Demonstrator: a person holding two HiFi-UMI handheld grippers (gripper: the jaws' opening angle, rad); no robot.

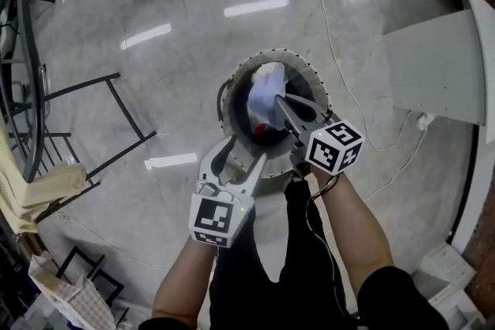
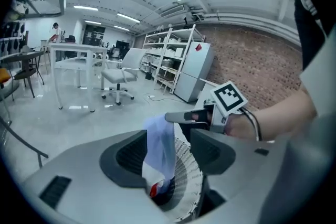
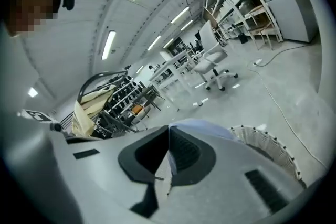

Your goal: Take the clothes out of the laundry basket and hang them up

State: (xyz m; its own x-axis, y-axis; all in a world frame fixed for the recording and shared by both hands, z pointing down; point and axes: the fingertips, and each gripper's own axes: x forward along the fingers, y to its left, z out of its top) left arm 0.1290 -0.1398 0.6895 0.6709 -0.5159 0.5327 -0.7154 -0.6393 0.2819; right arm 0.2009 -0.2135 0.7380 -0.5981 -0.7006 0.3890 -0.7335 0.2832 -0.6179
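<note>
Right claw (image 1: 280, 101): clamped together on a top fold of the pale blue-and-white cloth garment (image 1: 267, 91), pinched thin between the black pads. Hanging straight down from that pinch, long axis close to vertical, with the lower end and its red-and-dark patch down inside the mouth of the round white woven laundry basket (image 1: 311, 78), directly beneath.

Left claw (image 1: 241, 158): spread wide and gripping nothing. In its own view, aimed at the hanging garment, with the cloth framed between the two pads but lying beyond them and untouched. In the head view, just beside the right claw, a little nearer the person and to the left, over the near rim of the basket.

Further out: glossy grey floor (image 1: 155, 4) under the basket. Well apart from it, at the left edge of the head view, a black metal drying rack (image 3: 123, 96) with a cream cloth (image 1: 50, 185) draped over it.

Probably mid-lift, hem not yet free of the basket. Next, most likely: raising until the tail clears the rim, then carrying leftward to the rack. Left hand on the rack side and free, so better placed to catch the lower half of the cloth. Worth watching: tail snagging on the woven rim
</note>
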